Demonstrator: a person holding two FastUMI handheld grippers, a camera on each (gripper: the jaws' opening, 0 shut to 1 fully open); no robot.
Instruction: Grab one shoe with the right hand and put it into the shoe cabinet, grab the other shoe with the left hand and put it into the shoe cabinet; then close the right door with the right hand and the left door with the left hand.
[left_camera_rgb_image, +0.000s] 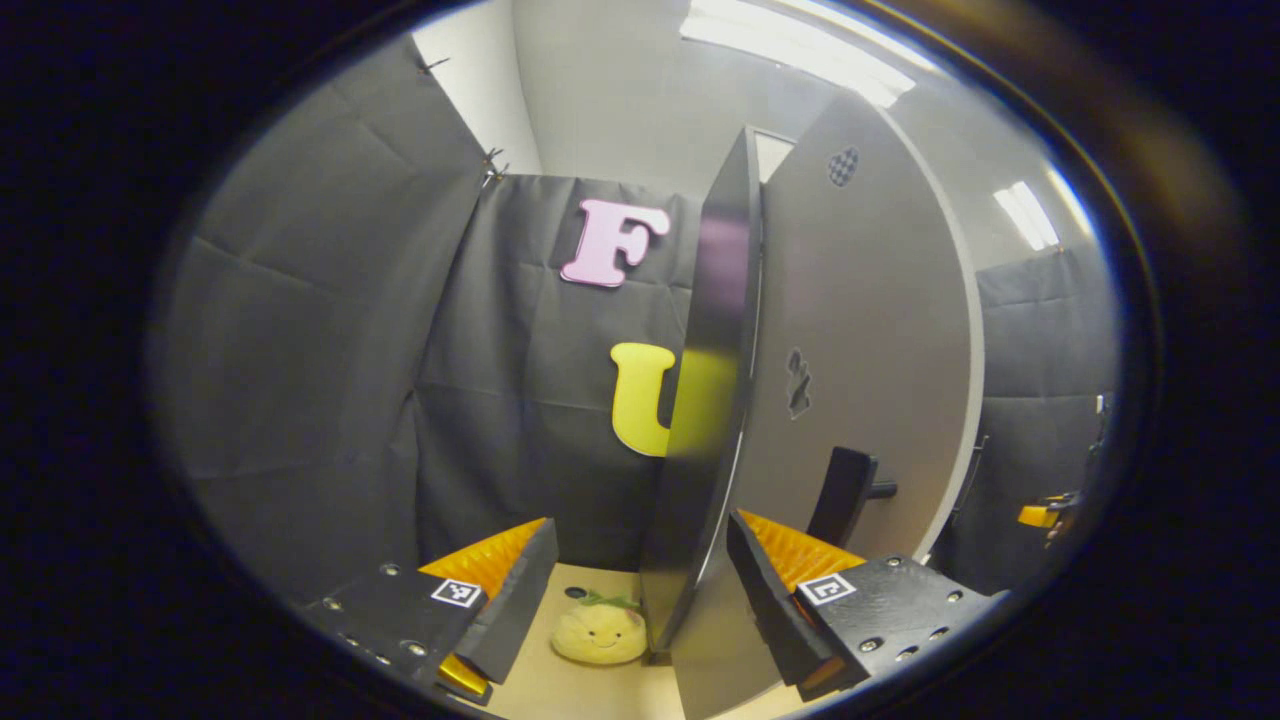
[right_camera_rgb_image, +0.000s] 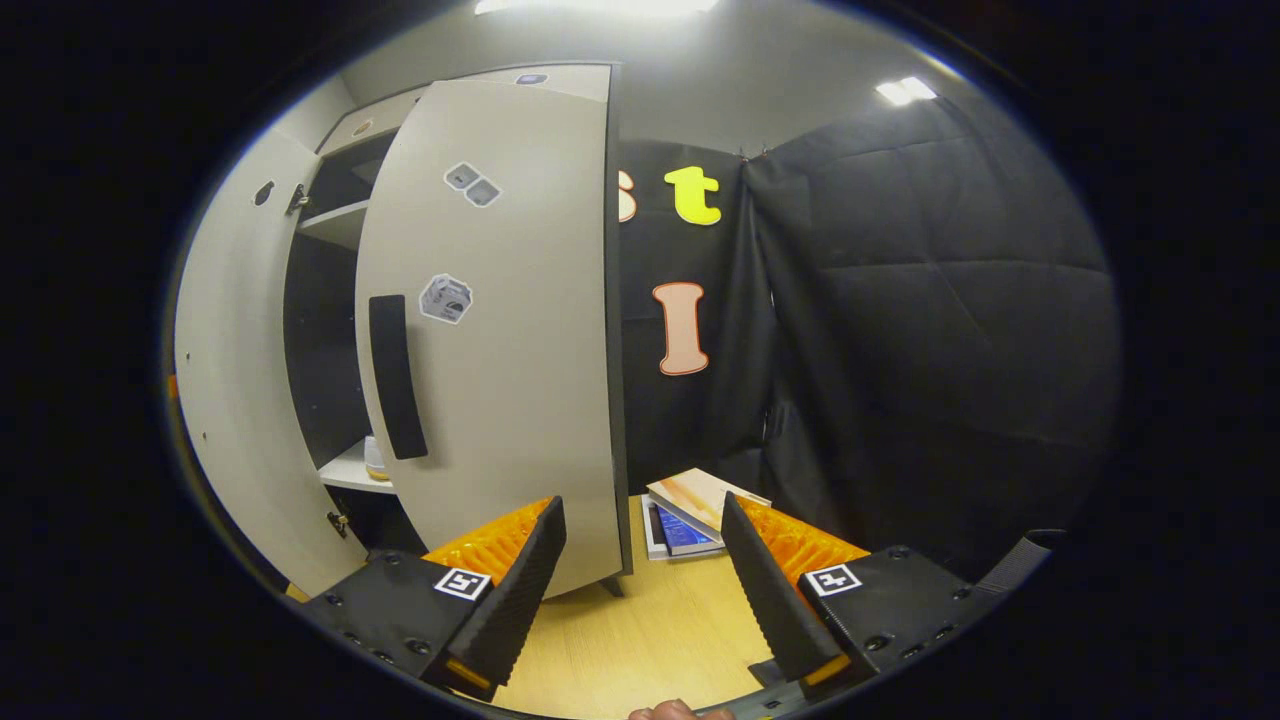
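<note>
In the left gripper view my left gripper is open, and the dark edge of the cabinet's left door stands upright just beyond the gap between its fingers. That door's grey face carries a black handle. In the right gripper view my right gripper is open with nothing in it, close to the lower edge of the grey right door and its black handle. The cabinet is open between the doors. A small pale thing sits on its lower shelf, too small to identify.
A yellow plush toy lies on the wooden floor by the left door's foot. Two books lie on the floor right of the right door. The other gripper's yellow part shows far right. A fingertip shows at the bottom edge.
</note>
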